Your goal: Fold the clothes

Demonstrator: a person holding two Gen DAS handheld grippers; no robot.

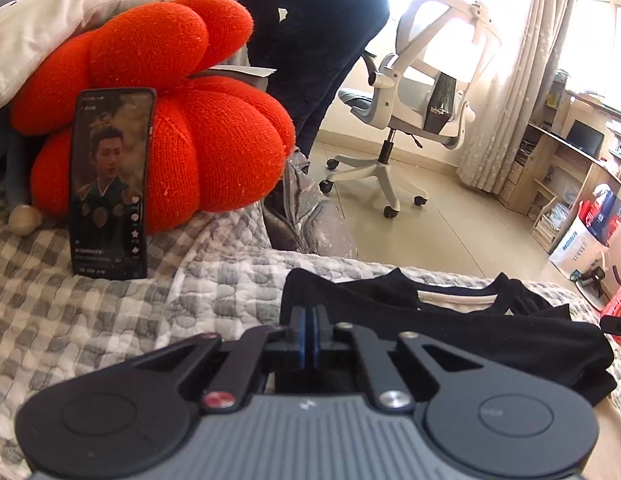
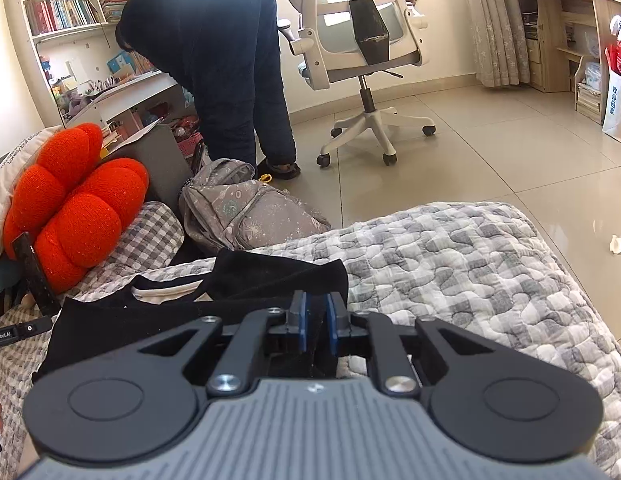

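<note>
- Quilted bed cover (image 2: pixel 470 264): black shirt (image 2: pixel 270 276) lies flat beside the orange cushion (image 2: pixel 74 208).
- Your left gripper (image 1: pixel 309 320) is clenched on the shirt's edge; your right gripper (image 2: pixel 315 320) stands slightly parted around cloth.
- Risk: lifting now, the right corner slips and skews the fold.

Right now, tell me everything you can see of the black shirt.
The black shirt is soft knit fabric with a white inner neckband, lying rumpled on the grey checked quilt, collar toward the floor. The left gripper is shut at one edge; the right gripper has dark fabric between its slightly parted blue pads.
</note>
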